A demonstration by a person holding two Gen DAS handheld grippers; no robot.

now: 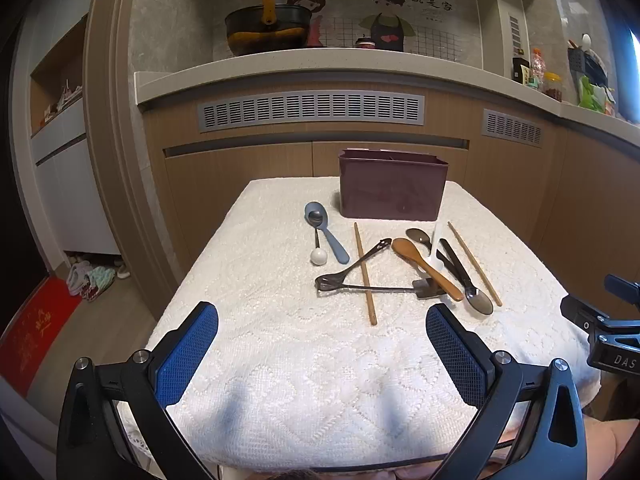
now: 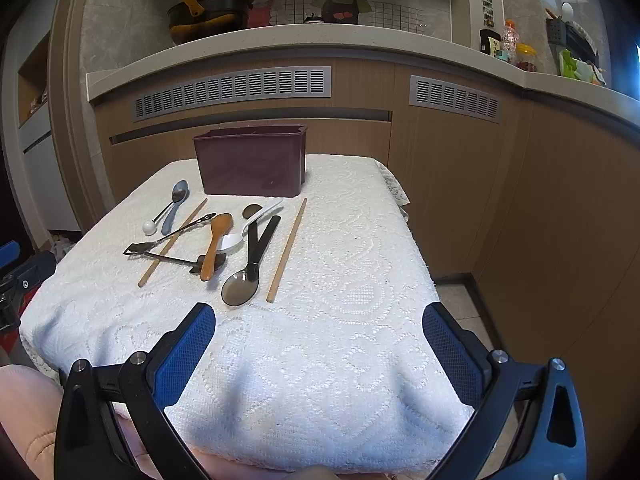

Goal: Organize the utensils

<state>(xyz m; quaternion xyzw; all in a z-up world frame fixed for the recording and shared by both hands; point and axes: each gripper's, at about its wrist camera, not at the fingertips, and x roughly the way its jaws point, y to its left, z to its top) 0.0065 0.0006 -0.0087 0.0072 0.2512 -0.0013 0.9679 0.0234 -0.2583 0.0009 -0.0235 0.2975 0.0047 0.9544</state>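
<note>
A dark maroon utensil holder (image 1: pixel 392 188) (image 2: pixel 252 162) stands at the far end of the small table covered in a white lace cloth (image 1: pixel 304 352) (image 2: pixel 340 320). Loose utensils lie in front of it: a blue spoon (image 1: pixel 326 232) (image 2: pixel 176 204) with a metal spoon resting in it, two wooden chopsticks (image 1: pixel 365 274) (image 2: pixel 287 250), a wooden spoon (image 1: pixel 426 268) (image 2: pixel 216 240), a dark transparent spoon (image 1: pixel 478 300) (image 2: pixel 240 288), a white spoon (image 2: pixel 248 228) and black metal pieces (image 1: pixel 348 276). My left gripper (image 1: pixel 322 354) and right gripper (image 2: pixel 319 354) hover open and hold nothing, over the near end of the cloth.
A kitchen counter (image 1: pixel 320 68) with wooden cabinet fronts runs behind the table and along the right. On it stand a black pot (image 1: pixel 266 30), bottles and jars (image 2: pixel 508 46). The other gripper's body shows at the right edge (image 1: pixel 608 328). Shoes and a red mat (image 1: pixel 36 328) lie on the floor at left.
</note>
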